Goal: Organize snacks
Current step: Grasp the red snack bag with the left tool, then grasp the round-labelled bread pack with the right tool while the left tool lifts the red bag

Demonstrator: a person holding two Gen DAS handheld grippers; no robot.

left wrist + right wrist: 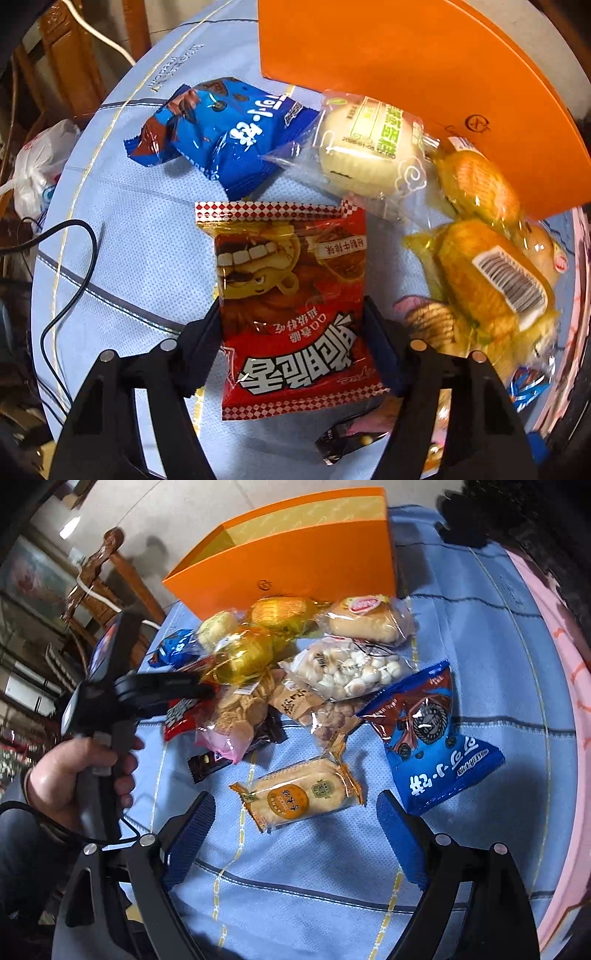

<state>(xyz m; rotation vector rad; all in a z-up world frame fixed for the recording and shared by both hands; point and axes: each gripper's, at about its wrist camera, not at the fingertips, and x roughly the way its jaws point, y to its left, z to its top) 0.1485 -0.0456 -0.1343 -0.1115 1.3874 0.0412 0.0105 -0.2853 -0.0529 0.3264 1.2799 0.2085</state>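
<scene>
Left gripper (293, 343) fingers pinch the red snack packet (291, 306) mid-tabletop by its side edges; light, crinkly, slippery, so grip seams; right gripper (295, 834) fingers open over cracker pack (297, 794).

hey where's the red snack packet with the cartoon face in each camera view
Left wrist view: the red snack packet lies centre frame, between the left gripper fingers.
Right wrist view: only a red edge shows at middle left, beneath the left gripper and mostly hidden by the snack pile.
Shared landmark: the orange box behind the snacks.
</scene>
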